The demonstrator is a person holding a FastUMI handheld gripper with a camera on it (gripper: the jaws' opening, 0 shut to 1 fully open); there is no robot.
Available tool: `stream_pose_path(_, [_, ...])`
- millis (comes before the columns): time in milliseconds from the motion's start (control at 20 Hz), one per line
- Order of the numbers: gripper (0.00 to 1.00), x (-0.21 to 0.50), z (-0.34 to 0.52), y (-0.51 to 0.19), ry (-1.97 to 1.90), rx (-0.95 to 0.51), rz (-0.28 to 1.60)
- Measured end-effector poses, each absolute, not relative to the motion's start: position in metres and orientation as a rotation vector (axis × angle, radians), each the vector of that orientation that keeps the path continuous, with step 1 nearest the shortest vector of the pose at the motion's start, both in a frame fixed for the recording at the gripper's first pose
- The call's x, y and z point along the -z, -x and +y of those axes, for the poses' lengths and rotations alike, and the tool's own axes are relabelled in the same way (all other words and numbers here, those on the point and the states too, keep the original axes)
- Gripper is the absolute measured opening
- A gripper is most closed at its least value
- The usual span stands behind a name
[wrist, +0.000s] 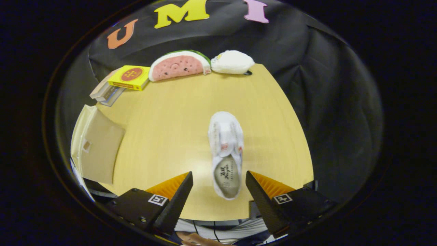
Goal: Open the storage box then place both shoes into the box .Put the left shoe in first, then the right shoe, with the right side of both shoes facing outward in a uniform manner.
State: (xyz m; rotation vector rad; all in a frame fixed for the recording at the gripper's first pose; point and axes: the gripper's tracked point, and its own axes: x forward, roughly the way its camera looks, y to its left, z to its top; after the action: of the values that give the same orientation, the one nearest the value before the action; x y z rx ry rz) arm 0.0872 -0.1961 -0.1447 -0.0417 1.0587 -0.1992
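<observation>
Gripper: fingers spread wide, holding nothing, above the worktop. Shoe: white, heel between the fingertips, toe pointing away. Box: left of the shoe, at the worktop's edge. Far edge: books, watermelon plush, white plush.

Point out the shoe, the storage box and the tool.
shoe (pixel 226 150), gripper view, on its strap.
storage box (pixel 99 147), gripper view, on its open lid.
tool (pixel 218 186), gripper view, midway between its open fingertips.
</observation>
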Motion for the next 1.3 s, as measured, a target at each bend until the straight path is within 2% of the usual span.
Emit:
stream_pose_path(100, [0.95, 0.159, -0.226, -0.091, 0.073, 0.256, 1.073])
stream_pose_path(250, [0.92, 0.184, -0.238, -0.099, 0.053, 0.253, 1.119])
stream_pose_path(500, [0.49, 0.228, -0.227, -0.112, 0.028, 0.196, 1.232])
stream_pose_path(600, [0.21, 0.222, -0.221, -0.116, 0.032, 0.187, 1.229])
stream_pose_path(700, [0.06, 0.225, -0.22, -0.117, 0.057, 0.198, 1.225])
stream_pose_path(750, [0.07, 0.227, -0.222, -0.118, 0.063, 0.207, 1.226])
stream_pose_path(800, [0.0, 0.226, -0.222, -0.118, 0.035, 0.206, 1.222])
stream_pose_path(1150, [0.0, 0.211, -0.202, -0.105, -0.363, 0.163, 1.234])
stream_pose_path(1300, [0.0, 0.186, -0.19, -0.1, -0.41, 0.159, 1.211])
